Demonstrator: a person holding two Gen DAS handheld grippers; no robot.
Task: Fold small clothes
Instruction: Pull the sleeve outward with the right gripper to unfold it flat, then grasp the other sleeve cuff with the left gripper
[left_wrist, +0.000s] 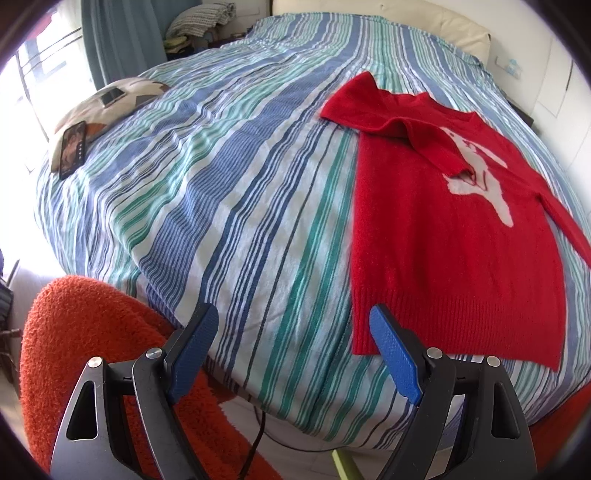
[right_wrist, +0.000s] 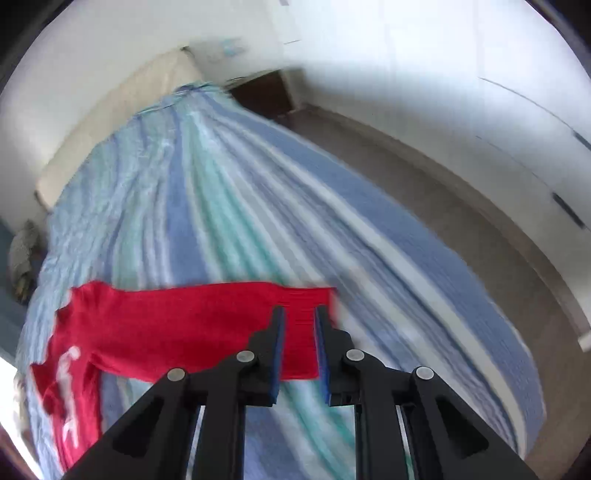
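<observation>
Now: left gripper (left_wrist: 291, 334) angled downward, fingers wide | right gripper (right_wrist: 300, 326) fingers narrow over sweater (right_wrist: 192, 325)

both wrist views downward, bed (left_wrist: 258, 184) shared

My left gripper (left_wrist: 291, 332) hangs wide open over the striped bedspread (left_wrist: 221, 184), holding nothing. A red sweater (left_wrist: 454, 251) lies flat just beyond my right finger, one sleeve folded across its chest.
</observation>
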